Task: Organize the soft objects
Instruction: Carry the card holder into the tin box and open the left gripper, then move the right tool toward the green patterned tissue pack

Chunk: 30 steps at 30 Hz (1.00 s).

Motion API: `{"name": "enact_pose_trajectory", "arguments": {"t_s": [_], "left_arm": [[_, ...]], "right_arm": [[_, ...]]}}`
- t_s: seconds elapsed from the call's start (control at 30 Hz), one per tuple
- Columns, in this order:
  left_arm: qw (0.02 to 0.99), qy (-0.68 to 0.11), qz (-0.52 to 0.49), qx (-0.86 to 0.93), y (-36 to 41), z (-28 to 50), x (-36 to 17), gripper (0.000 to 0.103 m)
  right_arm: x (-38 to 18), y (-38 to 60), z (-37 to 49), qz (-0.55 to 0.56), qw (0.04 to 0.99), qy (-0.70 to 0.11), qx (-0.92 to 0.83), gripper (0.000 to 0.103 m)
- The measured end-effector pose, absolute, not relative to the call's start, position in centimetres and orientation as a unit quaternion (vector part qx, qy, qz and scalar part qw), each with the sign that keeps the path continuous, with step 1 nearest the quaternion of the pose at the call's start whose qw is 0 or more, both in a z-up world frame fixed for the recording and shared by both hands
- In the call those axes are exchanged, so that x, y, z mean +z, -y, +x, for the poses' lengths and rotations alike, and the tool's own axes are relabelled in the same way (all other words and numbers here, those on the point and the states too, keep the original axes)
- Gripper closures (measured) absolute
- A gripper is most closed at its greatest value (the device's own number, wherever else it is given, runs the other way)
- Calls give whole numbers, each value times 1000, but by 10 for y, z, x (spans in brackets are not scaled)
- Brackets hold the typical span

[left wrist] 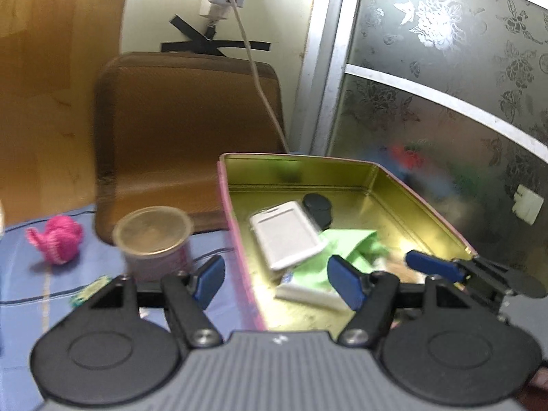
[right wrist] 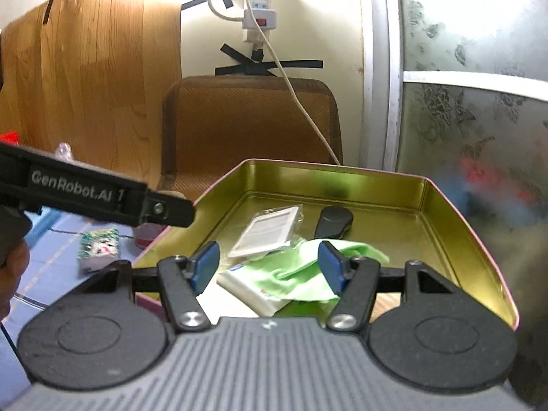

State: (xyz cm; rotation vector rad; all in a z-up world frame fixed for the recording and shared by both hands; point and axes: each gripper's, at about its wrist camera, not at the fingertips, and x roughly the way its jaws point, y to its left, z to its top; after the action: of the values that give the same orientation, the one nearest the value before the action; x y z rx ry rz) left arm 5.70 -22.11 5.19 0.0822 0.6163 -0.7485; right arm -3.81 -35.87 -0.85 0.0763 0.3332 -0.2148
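A gold tin box (left wrist: 325, 174) (right wrist: 342, 181) with a pink outside stands on the blue cloth. In it lie a green cloth (left wrist: 352, 243) (right wrist: 301, 274), a white tissue pack (left wrist: 308, 291) (right wrist: 253, 291), a white card sleeve (left wrist: 287, 236) (right wrist: 267, 229) and a black object (left wrist: 318, 207) (right wrist: 334, 222). A pink knitted piece (left wrist: 58, 239) lies on the blue cloth at the far left. My left gripper (left wrist: 277, 282) is open above the tin's left wall. My right gripper (right wrist: 269, 269) is open just over the green cloth, with its pads not pressing on it.
A lidded plastic cup (left wrist: 154, 236) stands left of the tin. A small patterned packet (right wrist: 99, 246) (left wrist: 89, 291) lies near it. Behind are a brown chair back (left wrist: 188, 120) (right wrist: 250, 126) and a hanging white cable (left wrist: 260, 85). A frosted glass door (left wrist: 445, 85) stands at the right.
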Motion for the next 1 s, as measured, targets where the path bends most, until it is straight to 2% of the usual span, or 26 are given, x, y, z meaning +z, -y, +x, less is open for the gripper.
{"name": "enact_pose_trajectory", "arguments": {"t_s": [0.47, 1.0], "left_arm": [[918, -288, 65, -264, 134, 46, 34, 34], [935, -317, 54, -147, 39, 71, -6, 33]], "right_arm": [[3, 323, -41, 99, 982, -144, -75, 37], [2, 248, -4, 46, 985, -169, 0, 37]]}}
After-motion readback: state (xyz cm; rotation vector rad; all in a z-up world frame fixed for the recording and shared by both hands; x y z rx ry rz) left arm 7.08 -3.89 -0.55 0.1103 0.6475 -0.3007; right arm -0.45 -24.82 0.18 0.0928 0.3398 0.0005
